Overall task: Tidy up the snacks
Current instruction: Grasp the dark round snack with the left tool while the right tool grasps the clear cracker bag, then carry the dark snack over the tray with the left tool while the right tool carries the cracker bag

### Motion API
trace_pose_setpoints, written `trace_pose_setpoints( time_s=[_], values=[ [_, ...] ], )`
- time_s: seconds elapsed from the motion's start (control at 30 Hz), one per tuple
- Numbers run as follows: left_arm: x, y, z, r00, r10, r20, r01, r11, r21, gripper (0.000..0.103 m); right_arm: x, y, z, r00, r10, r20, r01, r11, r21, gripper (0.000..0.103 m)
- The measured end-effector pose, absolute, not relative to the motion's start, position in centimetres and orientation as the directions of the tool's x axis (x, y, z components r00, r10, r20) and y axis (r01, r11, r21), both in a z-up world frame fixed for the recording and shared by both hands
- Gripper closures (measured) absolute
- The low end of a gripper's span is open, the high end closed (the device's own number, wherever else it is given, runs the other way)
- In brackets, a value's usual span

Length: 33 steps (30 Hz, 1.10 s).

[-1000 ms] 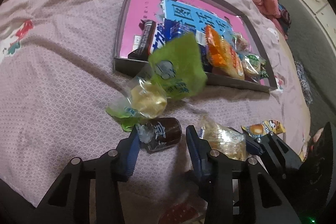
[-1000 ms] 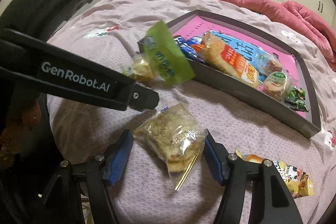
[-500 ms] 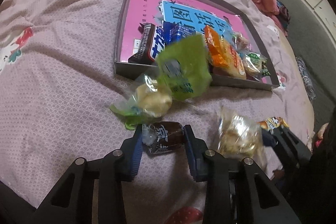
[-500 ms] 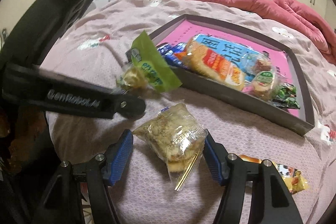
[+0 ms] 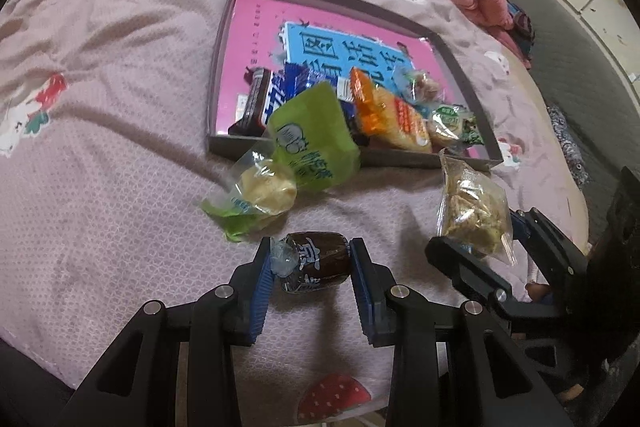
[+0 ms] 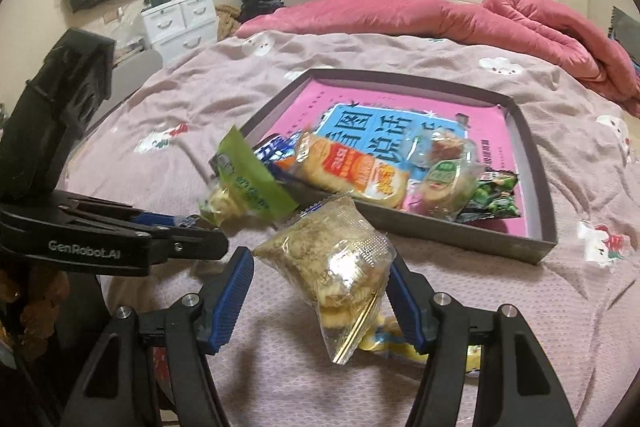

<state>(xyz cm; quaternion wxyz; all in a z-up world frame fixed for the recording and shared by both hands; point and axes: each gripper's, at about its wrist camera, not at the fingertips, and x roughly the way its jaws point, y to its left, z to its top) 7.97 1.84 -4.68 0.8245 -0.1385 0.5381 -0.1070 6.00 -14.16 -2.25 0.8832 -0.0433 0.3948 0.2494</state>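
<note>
Above the mauve bedspread [image 5: 100,167], the left gripper [image 5: 311,259] pinches a brown wrapped candy [image 5: 316,261] between narrowly set fingers, while the right gripper [image 6: 320,283] clasps a clear cracker packet [image 6: 336,267], both near the snack-filled tray [image 5: 216,75].

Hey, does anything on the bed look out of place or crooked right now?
Yes. The green snack bag leans against the tray's near wall instead of lying inside with the other snacks. In the right wrist view a yellow packet lies loose on the bedspread, mostly hidden.
</note>
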Motion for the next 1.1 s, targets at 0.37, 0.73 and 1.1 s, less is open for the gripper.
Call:
trace_pose_setpoints(
  time_s=[0.37, 0.73, 1.1],
  values=[
    [7.2, 2.0, -2.4, 0.470, -0.317, -0.824, 0.043, 0.940, -0.337, 0.065, 6.5, -15.7, -0.5, 0.620, 0.404, -0.672, -0.439, 0.889, 0.130, 0.038],
    [7.2, 2.8, 0.1, 0.558, -0.287, -0.779, 0.042, 0.947, -0.319, 0.065, 6.9, -17.0, 0.6, 0.663, 0.392, -0.638, -0.409, 0.903, 0.130, 0.038],
    [8.2, 5.2, 1.6, 0.629, -0.244, -0.738, -0.004, 0.948, -0.317, 0.065, 7.4, -18.6, 1.3, 0.702, 0.360, -0.614, -0.354, 0.925, 0.138, 0.038]
  ],
)
